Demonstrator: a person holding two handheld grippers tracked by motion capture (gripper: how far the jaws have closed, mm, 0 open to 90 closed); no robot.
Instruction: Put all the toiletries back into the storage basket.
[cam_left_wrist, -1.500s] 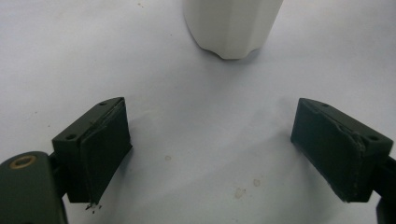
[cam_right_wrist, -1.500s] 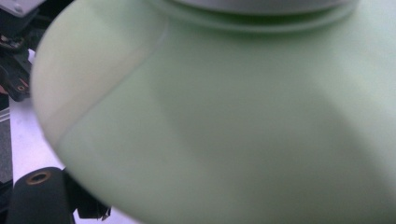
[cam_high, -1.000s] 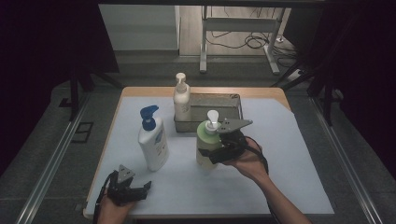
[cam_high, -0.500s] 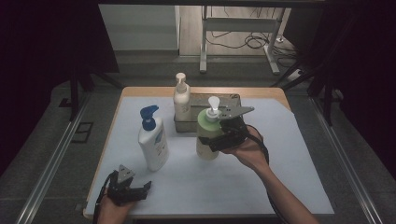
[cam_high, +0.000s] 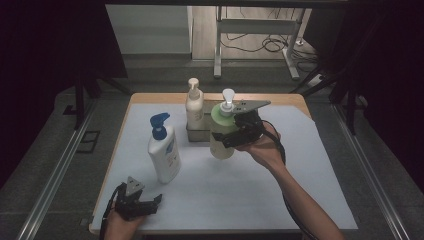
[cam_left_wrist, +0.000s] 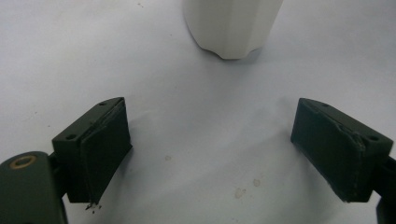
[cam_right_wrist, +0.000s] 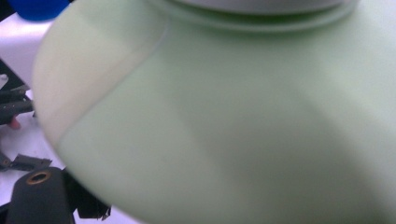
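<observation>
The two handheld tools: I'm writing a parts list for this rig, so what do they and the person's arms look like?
Both tools are black with two blocky jaws. The left tool has flat dark pads and a small grey three-cornered plate on top. The right tool carries a longer grey plate and trails a black cable. The forearms are bare, with no sleeves visible.

right gripper (cam_high: 231, 136) with the green pump bottle (cam_high: 222, 131) clamped in its jaws lifted off the white table cover (cam_high: 310, 190), carried away from the near side toward the grey tray (cam_high: 196, 134) at the far edge, forearm stretched farther over the table
</observation>
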